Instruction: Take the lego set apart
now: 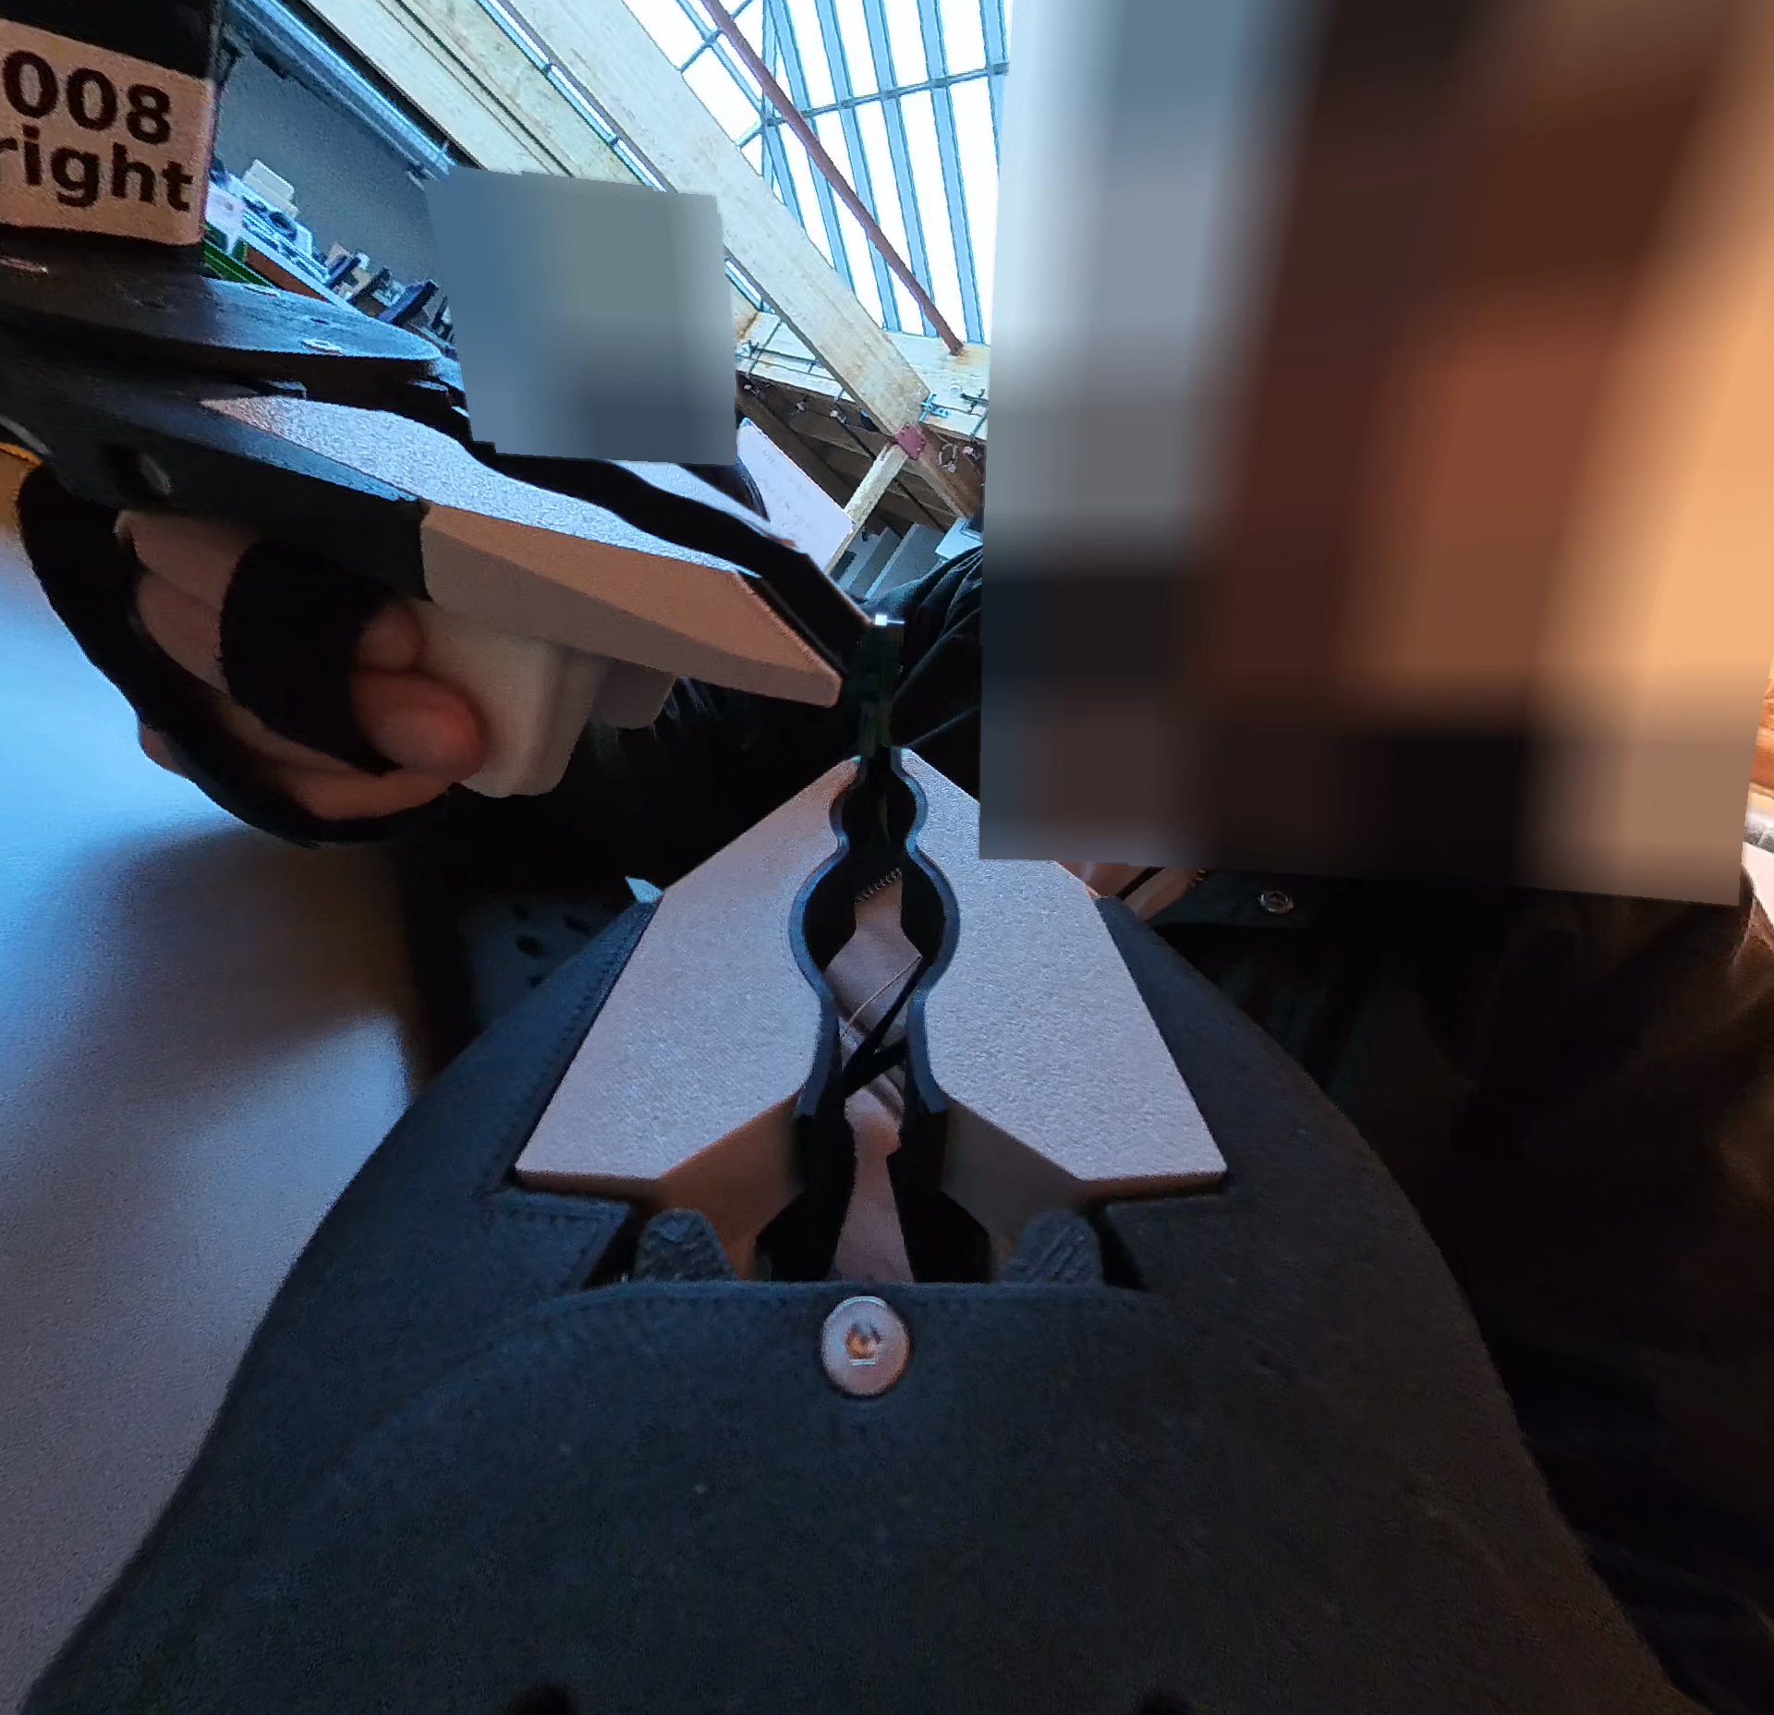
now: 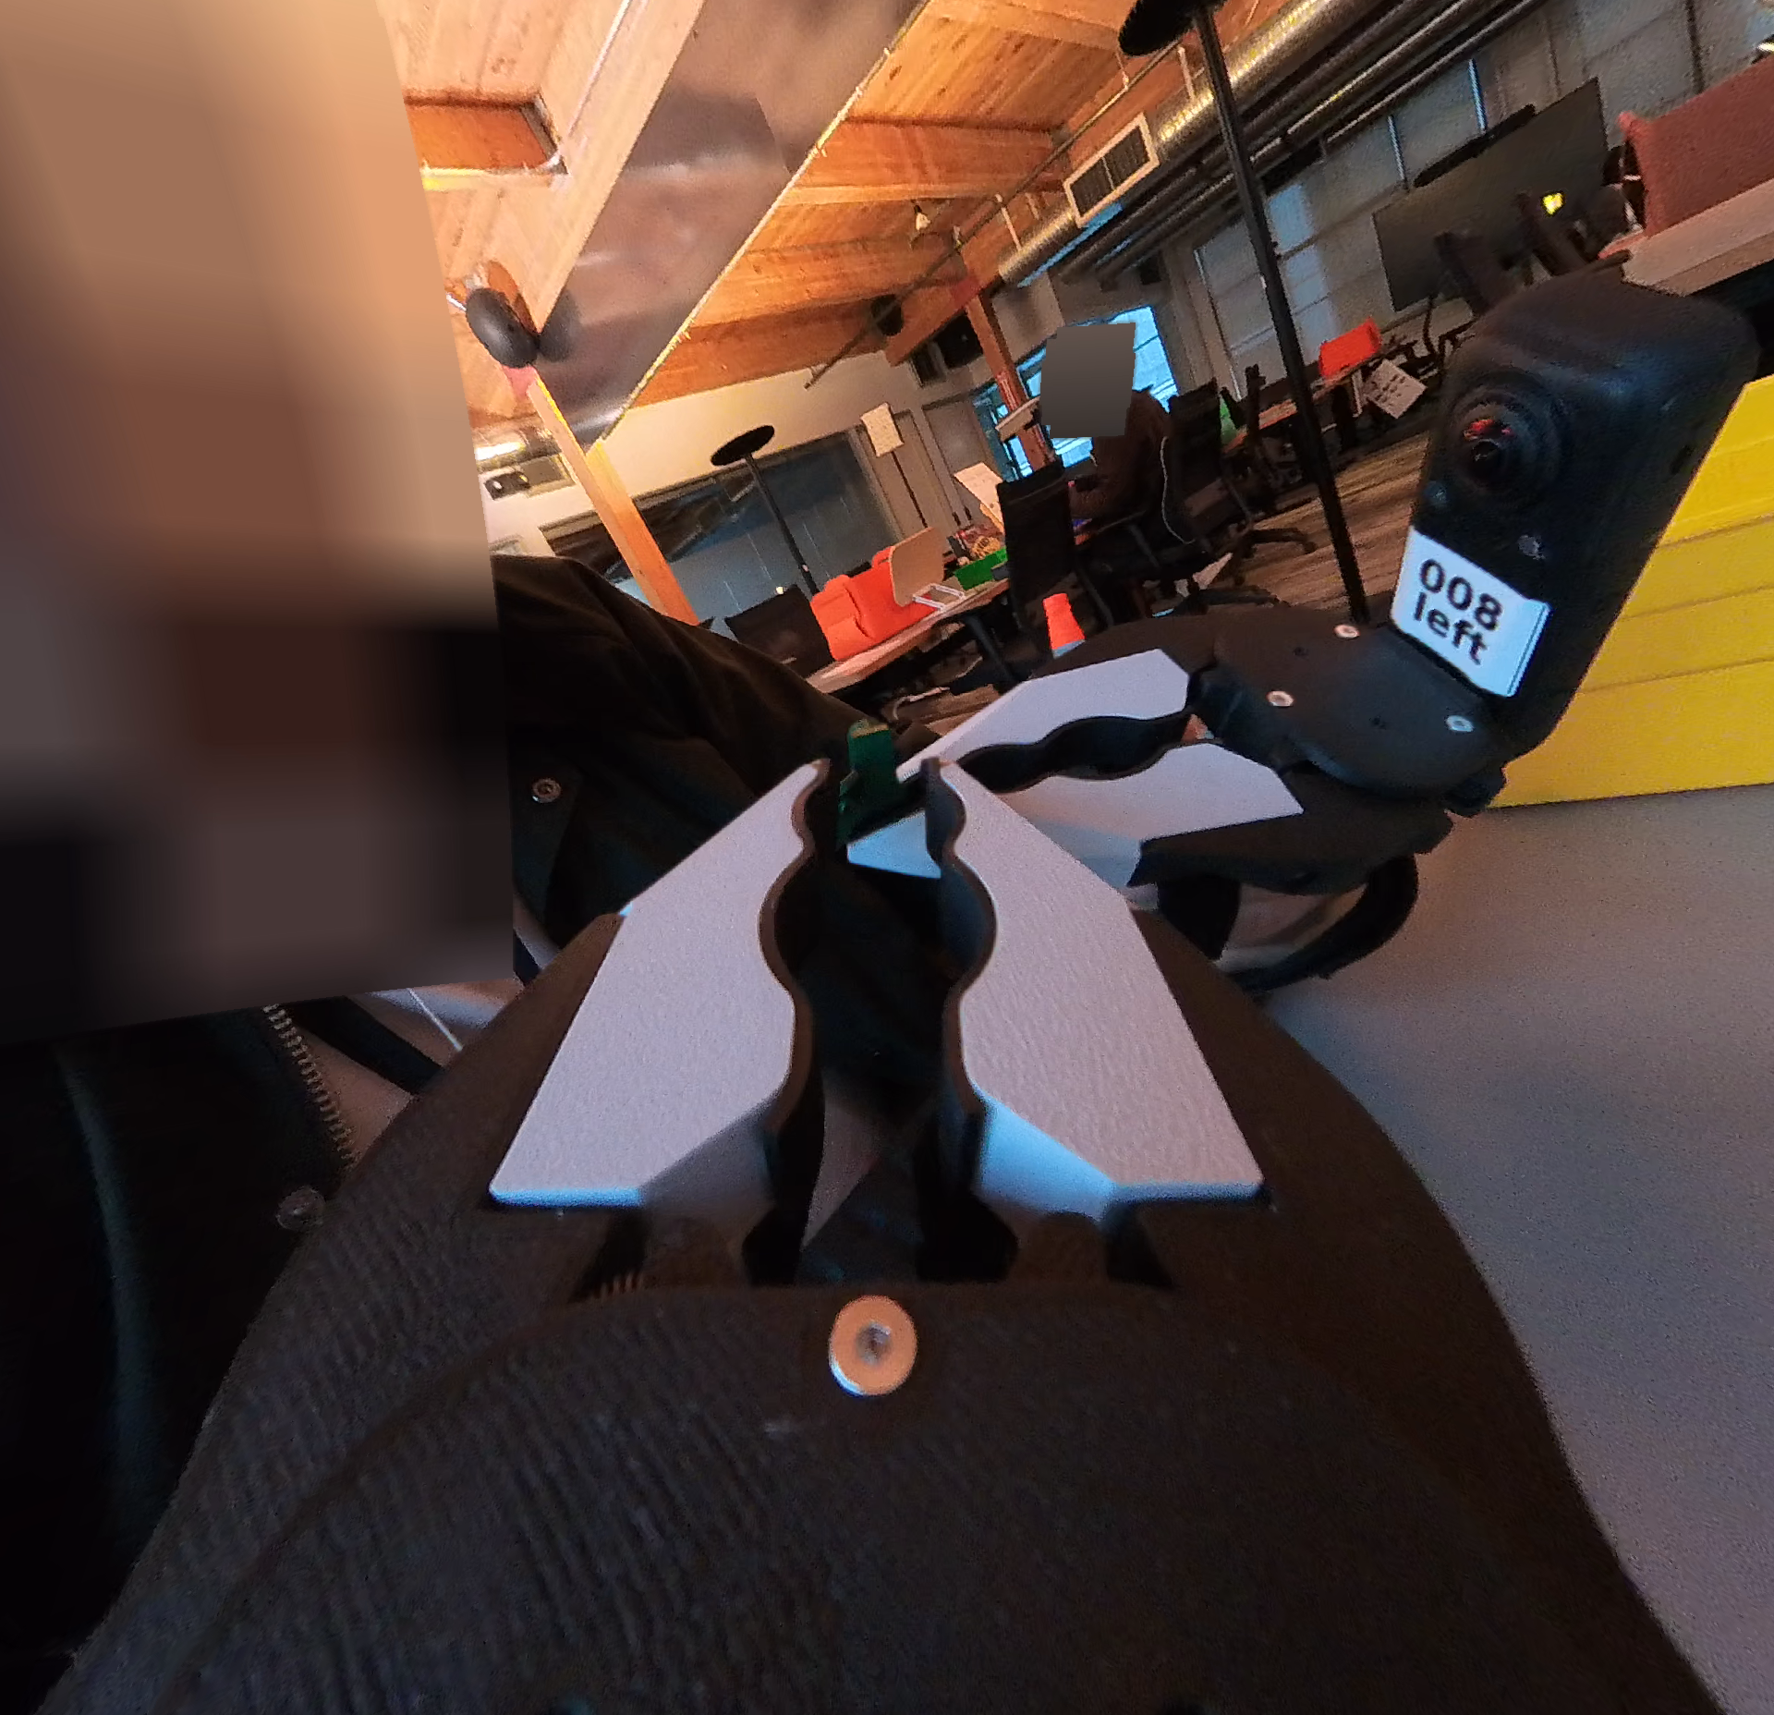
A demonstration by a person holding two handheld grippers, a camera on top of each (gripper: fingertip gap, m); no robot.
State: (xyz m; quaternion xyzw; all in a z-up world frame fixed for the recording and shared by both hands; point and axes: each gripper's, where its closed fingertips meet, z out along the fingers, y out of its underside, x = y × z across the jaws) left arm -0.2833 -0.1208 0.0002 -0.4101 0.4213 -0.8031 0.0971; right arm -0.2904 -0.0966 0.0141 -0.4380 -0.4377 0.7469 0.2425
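Observation:
A small green lego piece (image 1: pixel 875 680) is held up in the air between both grippers, close to a person's dark jacket. In the left wrist view my left gripper (image 1: pixel 878 766) is shut, with the piece sticking out past its tips. My right gripper (image 1: pixel 835 670) comes in from the left and meets the piece side-on. In the right wrist view the green piece (image 2: pixel 867 771) sits between the tips of my right gripper (image 2: pixel 872 790), which is closed on it. My left gripper (image 2: pixel 902 800) reaches in from the right and is shut on the same piece. Most of the piece is hidden by the fingers.
A grey table top (image 2: pixel 1536 997) lies below and to the right, and it also shows in the left wrist view (image 1: pixel 144 1045). A gloved hand (image 1: pixel 288 690) grips the right gripper's handle. A yellow block (image 2: pixel 1680 613) stands at the table's far right. The person's jacket (image 2: pixel 653 728) is just behind the piece. My two grippers' fingertips are within a few centimetres of each other.

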